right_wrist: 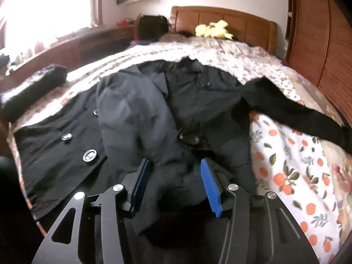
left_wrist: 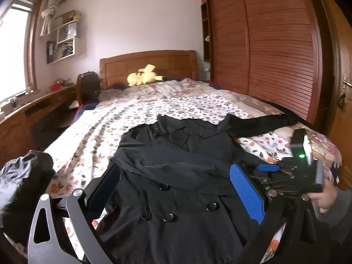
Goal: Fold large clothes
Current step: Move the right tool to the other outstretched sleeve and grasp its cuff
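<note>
Daylit bedroom, fisheye views, one sharp and one smeared.

In the left wrist view daylight enters from the window (left_wrist: 13,50) at nine o'clock, which is blown out to white; the wall (left_wrist: 140,19) is evenly lit, while the black coat (left_wrist: 176,176) reads as a dark mass with faint folds. Straight lines bow toward the rim, as on the wardrobe (left_wrist: 275,50) at two o'clock, and the corners go black. The right wrist view is softer and smeared by motion: the window (right_wrist: 44,4) at eleven o'clock flares into white glare that washes out the sill, and the coat (right_wrist: 136,114) looks grey and hazy, its buttons (right_wrist: 89,155) glinting.
</note>
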A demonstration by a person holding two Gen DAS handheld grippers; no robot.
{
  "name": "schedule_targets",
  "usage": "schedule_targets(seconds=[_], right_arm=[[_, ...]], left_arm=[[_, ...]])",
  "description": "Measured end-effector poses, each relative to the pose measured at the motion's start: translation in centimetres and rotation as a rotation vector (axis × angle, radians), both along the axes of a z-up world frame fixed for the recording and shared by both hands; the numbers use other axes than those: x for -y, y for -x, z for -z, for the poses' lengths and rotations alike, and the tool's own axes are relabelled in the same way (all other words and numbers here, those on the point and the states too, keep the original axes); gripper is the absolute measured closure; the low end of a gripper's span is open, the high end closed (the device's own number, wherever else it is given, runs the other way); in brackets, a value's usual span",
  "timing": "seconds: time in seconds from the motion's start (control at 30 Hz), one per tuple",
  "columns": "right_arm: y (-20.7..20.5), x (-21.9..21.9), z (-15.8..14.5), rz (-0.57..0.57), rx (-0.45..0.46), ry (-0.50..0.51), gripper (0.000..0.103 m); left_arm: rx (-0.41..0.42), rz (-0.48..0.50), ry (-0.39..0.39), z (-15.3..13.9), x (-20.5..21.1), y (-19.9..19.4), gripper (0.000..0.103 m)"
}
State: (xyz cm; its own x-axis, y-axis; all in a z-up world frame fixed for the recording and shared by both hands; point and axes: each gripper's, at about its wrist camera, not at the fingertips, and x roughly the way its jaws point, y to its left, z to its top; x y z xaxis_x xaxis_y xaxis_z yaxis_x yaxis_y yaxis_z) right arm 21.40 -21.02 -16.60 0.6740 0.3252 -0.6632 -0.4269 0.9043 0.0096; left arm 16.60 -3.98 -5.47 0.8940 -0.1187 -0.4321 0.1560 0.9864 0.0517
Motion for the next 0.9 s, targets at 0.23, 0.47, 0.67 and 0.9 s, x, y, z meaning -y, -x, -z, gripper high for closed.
schedule_targets(seconds=[0.23, 0.47, 0.67, 0.9], right_arm=[[0.2, 3.8, -3.3, -0.027, 0.070, -0.027, 0.057], [-1.0, 8.6, -5.2, 0.056, 0.101, -0.022, 0.057], [-2.8, 11.7, -5.8, 0.148, 0.091, -0.066, 0.051], [-6.8, 14.1, -4.8, 0.255, 0.050, -0.086, 0.045]], left_arm=[[-0.003, -0.042, -0.040, -1.1, 2.5, -0.3, 0.003], [-0.031, 0.012, -0.061, -0.1, 5.0, -2.3, 0.003], [-0.059, 0.042, -0.045, 2.0, 5.4, -5.0, 0.003], [-0.085, 0.059, -0.029, 5.6, 4.7, -9.5, 0.003]])
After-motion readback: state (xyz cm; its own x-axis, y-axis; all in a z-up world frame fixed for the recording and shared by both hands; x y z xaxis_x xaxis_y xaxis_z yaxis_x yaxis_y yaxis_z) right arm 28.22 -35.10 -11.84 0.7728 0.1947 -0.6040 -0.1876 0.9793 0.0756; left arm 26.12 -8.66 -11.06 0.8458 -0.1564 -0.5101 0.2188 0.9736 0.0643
